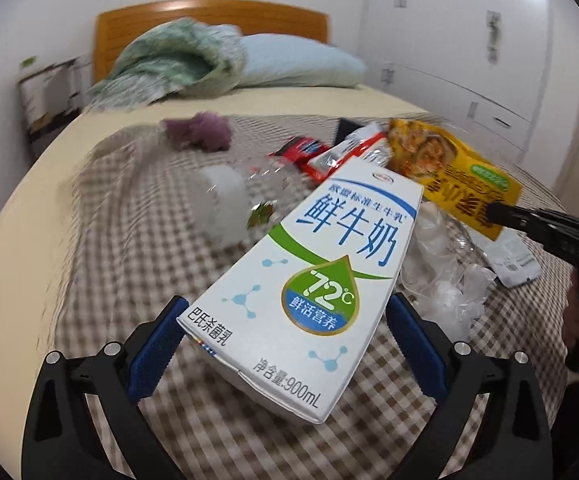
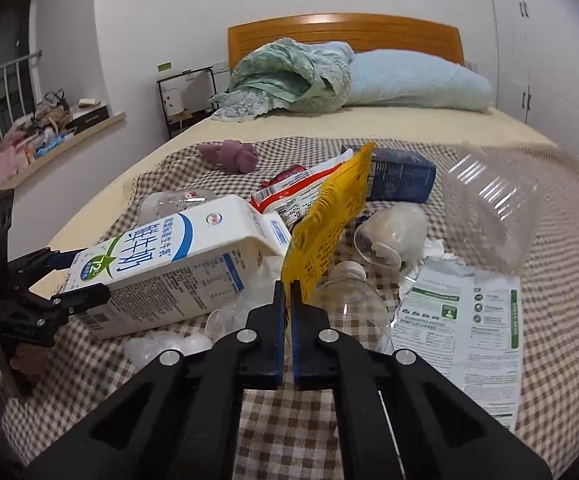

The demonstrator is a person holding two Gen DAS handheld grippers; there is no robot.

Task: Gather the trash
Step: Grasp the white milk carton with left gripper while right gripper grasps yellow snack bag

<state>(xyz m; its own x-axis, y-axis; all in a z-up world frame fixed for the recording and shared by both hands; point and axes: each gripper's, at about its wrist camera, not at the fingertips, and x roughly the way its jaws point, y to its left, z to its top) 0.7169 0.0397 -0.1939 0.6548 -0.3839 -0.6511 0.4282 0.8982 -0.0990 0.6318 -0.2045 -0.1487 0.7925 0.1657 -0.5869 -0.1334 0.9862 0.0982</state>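
Observation:
A white milk carton (image 1: pixel 309 272) (image 2: pixel 169 264) lies tilted on the checked cloth, amid other litter. My left gripper (image 1: pixel 285 304) (image 2: pixel 69 276) straddles the carton's base end with a blue pad (image 1: pixel 157 344) against each side, shut on it. A yellow snack packet (image 2: pixel 329 216) (image 1: pixel 449 160) stands on edge, and my right gripper (image 2: pixel 288 286) (image 1: pixel 497 212) is shut on its lower corner. The packet leans against the carton's spout end.
Around them lie a clear bottle (image 2: pixel 353 304), a clear plastic tub (image 2: pixel 489 208), a white-and-green pouch (image 2: pixel 461 320), a blue box (image 2: pixel 401 180), a red-and-white wrapper (image 2: pixel 301 192) and crumpled film (image 1: pixel 445 288). A purple cloth (image 2: pixel 229 154) and pillows (image 2: pixel 417 80) sit further up the bed.

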